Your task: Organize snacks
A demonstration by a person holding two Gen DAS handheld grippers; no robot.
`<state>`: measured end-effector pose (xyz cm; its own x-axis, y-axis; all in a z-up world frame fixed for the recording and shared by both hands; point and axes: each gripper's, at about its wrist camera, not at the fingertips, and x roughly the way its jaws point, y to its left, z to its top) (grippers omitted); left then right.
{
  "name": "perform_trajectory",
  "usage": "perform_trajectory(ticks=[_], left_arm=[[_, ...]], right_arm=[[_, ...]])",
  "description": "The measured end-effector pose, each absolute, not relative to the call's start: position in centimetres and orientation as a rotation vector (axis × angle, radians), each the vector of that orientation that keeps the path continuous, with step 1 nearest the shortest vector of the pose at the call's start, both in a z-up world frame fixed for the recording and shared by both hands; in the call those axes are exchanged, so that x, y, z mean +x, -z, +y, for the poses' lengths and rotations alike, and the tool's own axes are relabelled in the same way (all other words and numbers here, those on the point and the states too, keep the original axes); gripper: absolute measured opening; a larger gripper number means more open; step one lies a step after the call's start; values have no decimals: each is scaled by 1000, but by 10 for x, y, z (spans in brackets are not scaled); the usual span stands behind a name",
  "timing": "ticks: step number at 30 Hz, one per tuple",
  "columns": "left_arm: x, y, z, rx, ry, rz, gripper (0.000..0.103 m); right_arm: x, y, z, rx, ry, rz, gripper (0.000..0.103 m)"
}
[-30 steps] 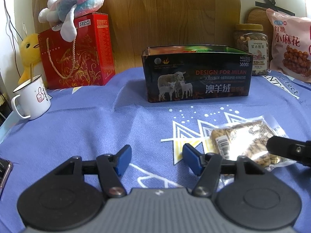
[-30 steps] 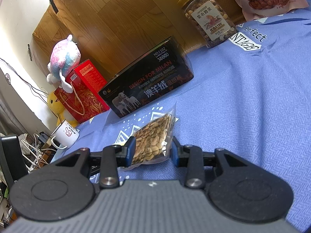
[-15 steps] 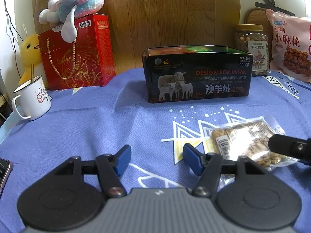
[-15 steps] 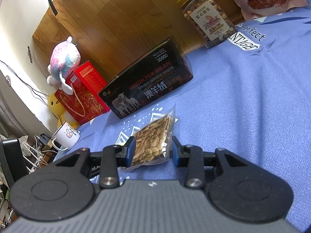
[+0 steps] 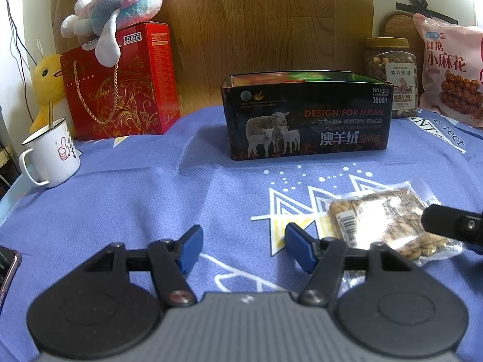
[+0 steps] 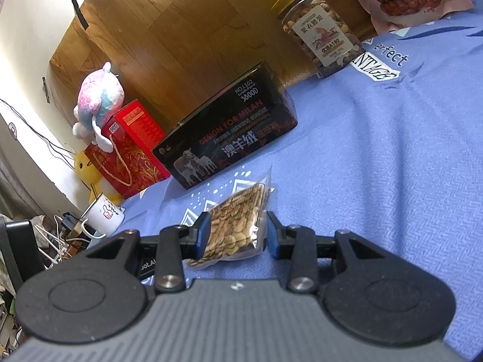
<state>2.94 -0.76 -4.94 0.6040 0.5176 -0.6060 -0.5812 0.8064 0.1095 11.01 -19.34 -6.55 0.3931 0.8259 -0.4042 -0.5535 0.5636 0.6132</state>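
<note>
Packet of peanuts (image 6: 234, 221): clear, flat on the blue cloth (image 6: 392, 166) of the desk, long axis running away from the right gripper (image 6: 238, 235) toward the black box (image 6: 229, 138); near end between the blue pads. Right jaws: closed against both sides of the packet, grasping it. Left gripper (image 5: 241, 244): low over bare cloth, jaws released and wide apart, packet just beside its right finger. Black box: open-topped, behind the packet. Nut jar (image 5: 391, 75) and pink snack bag (image 5: 449, 69): far right, upright.
</note>
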Motion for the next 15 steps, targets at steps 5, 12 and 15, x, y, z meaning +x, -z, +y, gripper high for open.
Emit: perform_trajectory(ticks=[5,12,15], left_arm=[[29,49,-8,-102,-643,670,62],[29,46,-9,-120,-643,688,61],[28,45,-10,-133,-636,697,61]], right_arm=[[110,65,-193,415,-909,750,42],[108,64,-193,407,-909,737,42],[106,63,-193,397,-907,719,44]])
